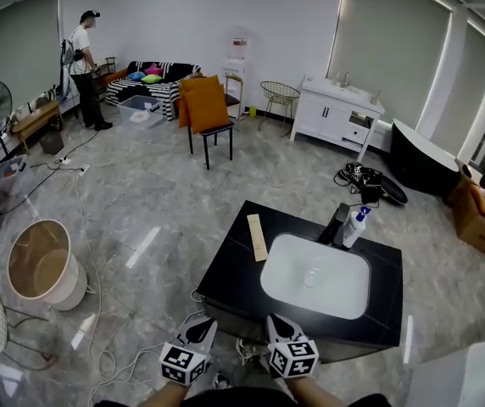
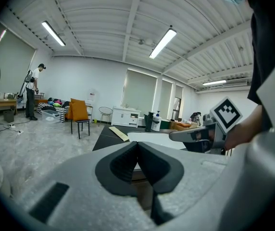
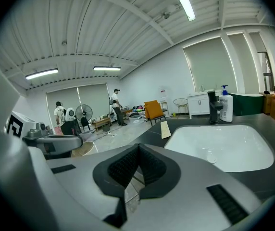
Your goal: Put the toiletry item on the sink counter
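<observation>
1. The left gripper [image 1: 206, 326] is held low at the near edge of the sink counter [image 1: 234, 270]. Its jaws are pressed together with nothing between them.
2. The right gripper [image 1: 276, 322] is just beside it, also at the near edge. Its jaws are closed tight and it holds nothing either.
3. Straight ahead of the pair lies the white basin [image 1: 314, 274], set into the dark top and nearer the right gripper.
4. Left of the basin is a flat pale box [image 1: 257, 236], lying on the counter with its long axis running away from the person. Its near end is closer to the right gripper than to the left.
5. At the far right of the counter a pump bottle [image 1: 355, 226] stands upright, just beside the dark faucet [image 1: 337, 224]. It is across the basin from both grippers, on the right gripper's side.
6. I cannot tell which of the two is meant as the toiletry item, but both already rest on the counter.
7. To my eye the placing looks done. If either item needs moving, the right gripper has the shorter reach.
</observation>
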Available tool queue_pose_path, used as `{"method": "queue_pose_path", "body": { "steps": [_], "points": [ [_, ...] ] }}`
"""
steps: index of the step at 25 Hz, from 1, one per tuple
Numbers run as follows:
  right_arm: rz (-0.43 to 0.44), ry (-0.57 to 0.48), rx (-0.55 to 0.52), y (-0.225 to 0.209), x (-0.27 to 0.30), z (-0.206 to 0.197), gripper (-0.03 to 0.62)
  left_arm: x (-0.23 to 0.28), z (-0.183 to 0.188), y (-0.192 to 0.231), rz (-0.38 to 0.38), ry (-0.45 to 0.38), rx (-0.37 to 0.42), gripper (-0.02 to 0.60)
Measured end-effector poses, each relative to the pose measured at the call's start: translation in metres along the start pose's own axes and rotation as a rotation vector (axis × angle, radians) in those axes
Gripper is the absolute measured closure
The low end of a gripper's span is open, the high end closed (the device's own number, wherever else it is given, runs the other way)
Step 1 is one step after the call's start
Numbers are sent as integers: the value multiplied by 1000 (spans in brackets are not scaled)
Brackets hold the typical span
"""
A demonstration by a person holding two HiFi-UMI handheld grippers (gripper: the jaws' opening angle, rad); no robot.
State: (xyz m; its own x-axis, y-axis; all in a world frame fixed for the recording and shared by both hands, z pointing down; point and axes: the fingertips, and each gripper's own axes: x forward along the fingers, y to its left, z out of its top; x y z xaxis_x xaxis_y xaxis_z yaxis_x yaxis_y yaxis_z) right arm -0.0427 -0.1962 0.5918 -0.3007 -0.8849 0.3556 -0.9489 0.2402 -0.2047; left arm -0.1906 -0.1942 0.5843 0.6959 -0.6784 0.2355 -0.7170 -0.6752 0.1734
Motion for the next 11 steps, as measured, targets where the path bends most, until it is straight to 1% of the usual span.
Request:
{"method": "queue_pose_path", "body": {
  "steps": [11],
  "points": [
    [12, -16, -16, -1, 3, 7, 597, 10, 2, -1, -10, 4, 5, 580]
  ]
}}
